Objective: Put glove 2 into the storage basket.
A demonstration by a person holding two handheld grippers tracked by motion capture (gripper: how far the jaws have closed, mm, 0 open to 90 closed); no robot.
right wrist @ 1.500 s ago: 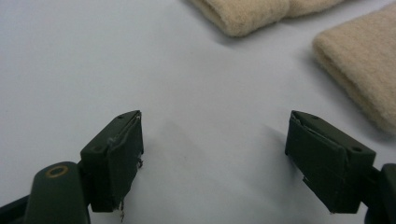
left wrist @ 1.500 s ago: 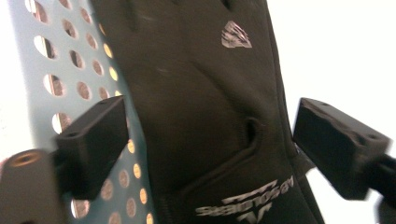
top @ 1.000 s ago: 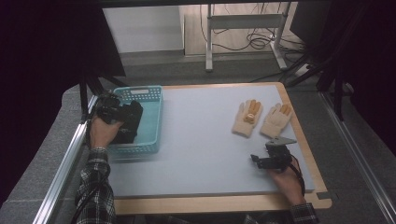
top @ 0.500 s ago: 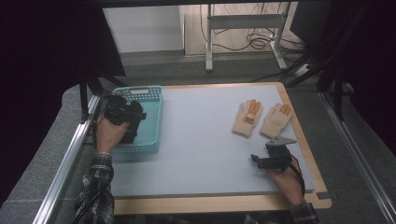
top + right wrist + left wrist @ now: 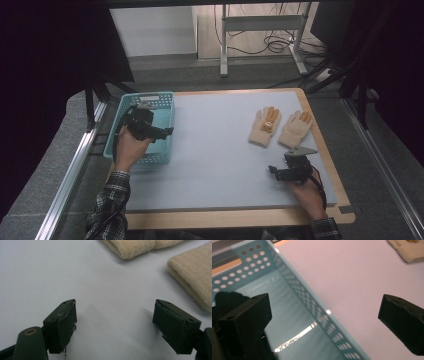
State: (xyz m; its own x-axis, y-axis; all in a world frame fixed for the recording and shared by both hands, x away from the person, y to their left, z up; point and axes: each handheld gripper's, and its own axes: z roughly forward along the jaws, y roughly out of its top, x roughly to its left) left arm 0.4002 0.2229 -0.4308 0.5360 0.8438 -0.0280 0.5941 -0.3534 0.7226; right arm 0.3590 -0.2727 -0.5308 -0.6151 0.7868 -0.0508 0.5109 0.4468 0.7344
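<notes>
On the pale grey-blue desk (image 5: 215,165), with its smooth matte top and light wooden edge, your left claw (image 5: 162,134) hangs over the light blue plastic basket (image 5: 162,102) at the left end. That basket is rectangular, its thin walls pierced with rows of small round holes and its glossy floor catching a streak of light. In the left gripper view the two blocky black jaws stand wide apart with nothing between them — one over the basket's inside, the other out over the bare desk, with the perforated wall (image 5: 322,315) running between them.

At the right end lie two cream knitted gloves, soft and fuzzy, flat on the desk side by side and just beside each other. The left cream glove (image 5: 265,127) has orange-yellow patches on its fingers; the right cream glove (image 5: 296,129) shows the same colour at its fingertips.

Your right claw (image 5: 272,172) sits low near the front right of the desk, close to the gloves' cuffs but apart from them. In the right gripper view its dark, square-edged jaws are spread wide over empty desk — both ribbed cuffs (image 5: 192,272) lie beyond them, untouched.
</notes>
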